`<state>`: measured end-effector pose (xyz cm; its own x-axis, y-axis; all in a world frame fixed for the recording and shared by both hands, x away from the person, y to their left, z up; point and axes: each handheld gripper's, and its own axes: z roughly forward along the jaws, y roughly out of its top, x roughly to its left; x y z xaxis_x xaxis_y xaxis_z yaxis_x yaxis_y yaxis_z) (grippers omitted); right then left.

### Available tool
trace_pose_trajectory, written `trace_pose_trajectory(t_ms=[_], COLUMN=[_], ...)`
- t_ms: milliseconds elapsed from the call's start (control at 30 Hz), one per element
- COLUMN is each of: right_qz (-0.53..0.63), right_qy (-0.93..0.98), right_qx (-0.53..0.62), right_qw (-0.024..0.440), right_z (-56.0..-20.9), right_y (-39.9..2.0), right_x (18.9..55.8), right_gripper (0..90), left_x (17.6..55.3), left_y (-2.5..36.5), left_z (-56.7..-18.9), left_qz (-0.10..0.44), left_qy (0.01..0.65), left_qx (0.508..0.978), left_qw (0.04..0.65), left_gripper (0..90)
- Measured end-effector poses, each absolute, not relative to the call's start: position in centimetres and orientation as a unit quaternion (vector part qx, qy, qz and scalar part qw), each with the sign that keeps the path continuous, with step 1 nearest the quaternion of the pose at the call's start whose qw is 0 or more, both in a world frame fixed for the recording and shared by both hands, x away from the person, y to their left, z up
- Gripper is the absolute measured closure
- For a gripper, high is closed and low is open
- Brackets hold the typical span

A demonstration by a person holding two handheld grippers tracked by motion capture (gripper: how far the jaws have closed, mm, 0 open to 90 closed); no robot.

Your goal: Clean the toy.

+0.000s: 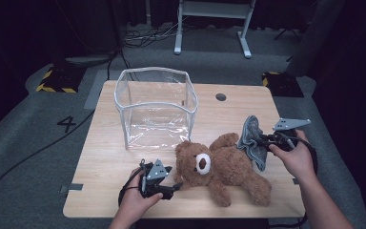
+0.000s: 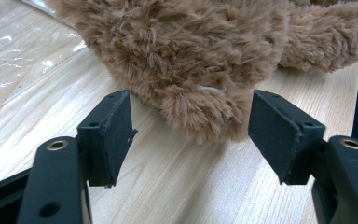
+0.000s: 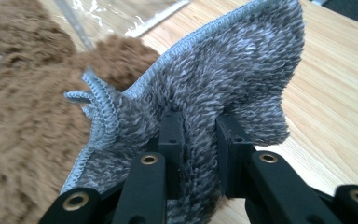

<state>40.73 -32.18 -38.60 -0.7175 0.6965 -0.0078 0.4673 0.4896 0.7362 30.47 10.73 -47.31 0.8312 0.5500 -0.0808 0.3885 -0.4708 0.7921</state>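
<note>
Tabletop: hand-held gripper (image 3: 199,140) pinching cloth (image 3: 223,79)

Left gripper (image 1: 175,186): black body, grey three-cornered plate on top with small dark holes, black cable looping off its near side. Jaws are matt black blocks on black arms, each arm with a brass-ringed hole.

Right gripper (image 1: 263,141): same black build, same grey plate, black cable curving round the far right.

Both forearms bare, no sleeves or gloves seen.
</note>
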Motion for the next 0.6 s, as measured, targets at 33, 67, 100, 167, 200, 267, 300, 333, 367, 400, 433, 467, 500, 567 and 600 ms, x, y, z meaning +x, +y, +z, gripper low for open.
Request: trace_pose_trajectory(t_ms=[33,67,100,167,200,267,300,333,367,400,433,467,500,567,600], right_qz=[0.37,0.369,0.367,0.361,0.358,0.352,0.351,0.347,0.346,0.347,0.35,0.354,0.36,0.379,0.389], right_qy=[0.848,0.847,0.847,0.846,0.846,0.845,0.844,0.844,0.842,0.841,0.839,0.838,0.836,0.834,0.833], right_qx=[0.346,0.35,0.353,0.359,0.362,0.367,0.369,0.372,0.374,0.374,0.373,0.371,0.366,0.353,0.345], right_qw=[0.155,0.155,0.156,0.159,0.16,0.165,0.168,0.172,0.176,0.181,0.184,0.189,0.192,0.19,0.189], right_z=[-38.7,-38.8,-39.0,-39.2,-39.3,-39.4,-39.4,-39.3,-39.1,-38.8,-38.4,-38.0,-37.5,-36.4,-35.8], right_y=[-32.4,-32.7,-32.9,-33.4,-33.7,-34.2,-34.5,-34.8,-35.1,-35.3,-35.5,-35.5,-35.5,-35.1,-34.7], right_x=[40.8,40.9,41.0,41.0,41.0,40.9,40.9,40.8,40.6,40.3,40.0,39.6,39.2,38.4,38.1], right_gripper=[74.8,74.8,74.8,74.8,74.8,74.8,74.8,74.8,74.8,74.8,74.8,74.8,74.7,74.8,74.7], left_x=[30.4,30.4,30.4,30.3,30.3,30.3,30.3,30.3,30.3,30.3,30.3,30.4,30.4,30.4,30.4], left_y=[10.7,10.7,10.7,10.7,10.7,10.7,10.7,10.7,10.8,10.8,10.9,10.9,10.9,10.7,10.7], left_z=[-47.3,-47.3,-47.3,-47.3,-47.3,-47.3,-47.3,-47.3,-47.2,-47.2,-47.2,-47.2,-47.2,-47.2,-47.2], left_qz=[0.094,0.093,0.093,0.092,0.093,0.093,0.093,0.095,0.095,0.096,0.096,0.095,0.098,0.1,0.099], left_qy=[0.275,0.274,0.273,0.274,0.274,0.274,0.276,0.274,0.274,0.275,0.275,0.275,0.276,0.273,0.273], left_qx=[0.852,0.852,0.852,0.853,0.853,0.853,0.852,0.852,0.852,0.851,0.851,0.85,0.849,0.851,0.851], left_qw=[0.435,0.436,0.436,0.435,0.435,0.435,0.436,0.435,0.436,0.436,0.437,0.439,0.439,0.437,0.437], left_gripper=[29.6,29.4,29.2,29.1,29.2,29.2,29.2,29.2,29.2,29.1,29.0,28.7,27.8,25.1,25.4])
